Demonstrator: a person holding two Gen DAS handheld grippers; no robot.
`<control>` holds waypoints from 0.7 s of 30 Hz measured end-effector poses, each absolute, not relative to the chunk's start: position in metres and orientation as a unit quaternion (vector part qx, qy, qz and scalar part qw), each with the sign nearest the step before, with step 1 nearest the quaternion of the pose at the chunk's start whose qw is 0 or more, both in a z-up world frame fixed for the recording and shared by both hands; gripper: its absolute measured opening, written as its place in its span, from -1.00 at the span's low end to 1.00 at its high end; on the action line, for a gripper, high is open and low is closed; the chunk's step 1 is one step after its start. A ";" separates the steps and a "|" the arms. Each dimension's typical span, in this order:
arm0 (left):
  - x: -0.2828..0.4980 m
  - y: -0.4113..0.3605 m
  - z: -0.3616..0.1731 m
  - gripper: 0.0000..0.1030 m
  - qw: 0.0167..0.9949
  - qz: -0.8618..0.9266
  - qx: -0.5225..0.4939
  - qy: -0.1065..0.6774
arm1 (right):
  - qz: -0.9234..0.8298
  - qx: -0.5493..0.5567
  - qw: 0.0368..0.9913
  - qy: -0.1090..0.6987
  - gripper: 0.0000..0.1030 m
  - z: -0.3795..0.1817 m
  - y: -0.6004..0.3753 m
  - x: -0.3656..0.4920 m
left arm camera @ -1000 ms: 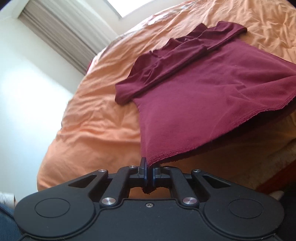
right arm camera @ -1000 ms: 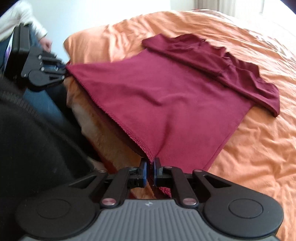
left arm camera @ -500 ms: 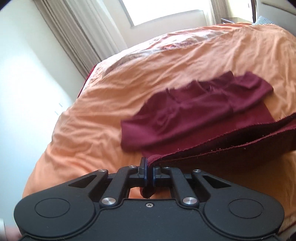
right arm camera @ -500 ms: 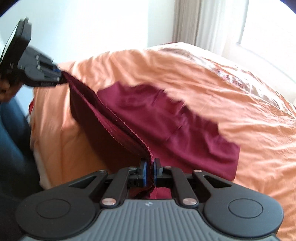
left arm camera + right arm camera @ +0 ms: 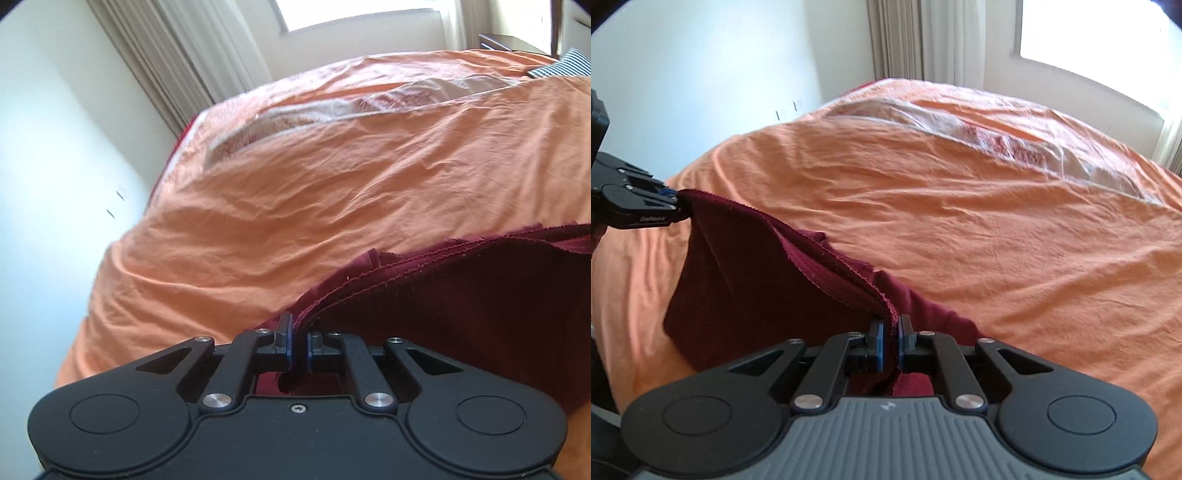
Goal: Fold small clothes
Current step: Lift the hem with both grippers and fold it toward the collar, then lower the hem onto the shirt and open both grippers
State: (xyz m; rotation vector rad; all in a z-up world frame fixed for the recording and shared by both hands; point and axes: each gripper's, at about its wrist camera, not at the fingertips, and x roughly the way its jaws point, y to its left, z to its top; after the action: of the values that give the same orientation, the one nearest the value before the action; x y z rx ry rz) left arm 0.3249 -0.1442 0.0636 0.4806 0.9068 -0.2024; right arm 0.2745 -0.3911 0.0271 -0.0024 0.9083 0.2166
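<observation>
both grippers' jaws pinch the maroon shirt point(image 5: 746, 280) over the bed point(image 5: 997, 229).

garment point(image 5: 746, 280) on bed point(image 5: 997, 229), window point(image 5: 1089, 40) behind

The left gripper point(image 5: 299, 338) has a smooth matte black body with two round raised discs, black linkage arms pinned by silver screws, one small screw at the centre, and blue-edged pads. The right gripper point(image 5: 890, 332) is built alike, but carries a ribbed grey cover with a small pale logo. Small lettering marks the left gripper's side.
</observation>
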 end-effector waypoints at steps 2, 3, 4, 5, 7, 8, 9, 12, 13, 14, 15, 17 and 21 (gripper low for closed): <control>0.343 -0.146 0.051 -0.86 0.862 -0.096 0.226 0.444 | 0.103 0.001 0.888 0.449 -0.84 0.019 -0.394 0.287; 0.352 -0.148 0.045 -0.86 0.859 -0.096 0.227 0.449 | 0.101 0.001 0.885 0.454 -0.84 0.015 -0.395 0.294; 0.359 -0.148 0.039 -0.86 0.856 -0.096 0.228 0.454 | 0.100 0.001 0.883 0.458 -0.84 0.008 -0.395 0.300; 0.365 -0.150 0.033 -0.86 0.853 -0.098 0.230 0.459 | 0.099 0.002 0.881 0.463 -0.83 0.003 -0.396 0.306; 0.376 -0.151 0.022 -0.85 0.847 -0.102 0.233 0.467 | 0.096 0.006 0.876 0.472 -0.83 -0.006 -0.397 0.316; 0.382 -0.152 0.018 -0.84 0.844 -0.103 0.236 0.470 | 0.094 0.006 0.875 0.475 -0.83 -0.009 -0.398 0.320; 0.387 -0.153 0.013 -0.83 0.842 -0.104 0.237 0.474 | 0.093 0.007 0.873 0.478 -0.83 -0.013 -0.397 0.324; 0.402 -0.155 0.000 -0.81 0.835 -0.109 0.236 0.485 | 0.091 0.008 0.869 0.486 -0.82 -0.021 -0.396 0.334; 0.406 -0.156 -0.004 -0.79 0.834 -0.109 0.237 0.487 | 0.090 0.009 0.868 0.488 -0.82 -0.024 -0.396 0.337; 0.409 -0.157 -0.008 -0.77 0.832 -0.109 0.237 0.489 | 0.089 0.009 0.867 0.490 -0.82 -0.026 -0.396 0.339; 0.412 -0.156 -0.012 -0.77 0.831 -0.109 0.236 0.492 | 0.089 0.010 0.867 0.491 -0.82 -0.028 -0.396 0.341; 0.418 -0.157 -0.019 -0.77 0.828 -0.110 0.236 0.497 | 0.089 0.011 0.866 0.492 -0.82 -0.031 -0.396 0.344; 0.425 -0.156 -0.029 -0.77 0.825 -0.110 0.230 0.504 | 0.091 0.007 0.864 0.495 -0.82 -0.035 -0.397 0.349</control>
State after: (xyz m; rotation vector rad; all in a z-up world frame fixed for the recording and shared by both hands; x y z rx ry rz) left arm 0.4254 -0.1559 -0.0290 0.4879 1.0711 -0.2331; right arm 0.3486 -0.3969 -0.0352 0.0149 1.0381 0.1914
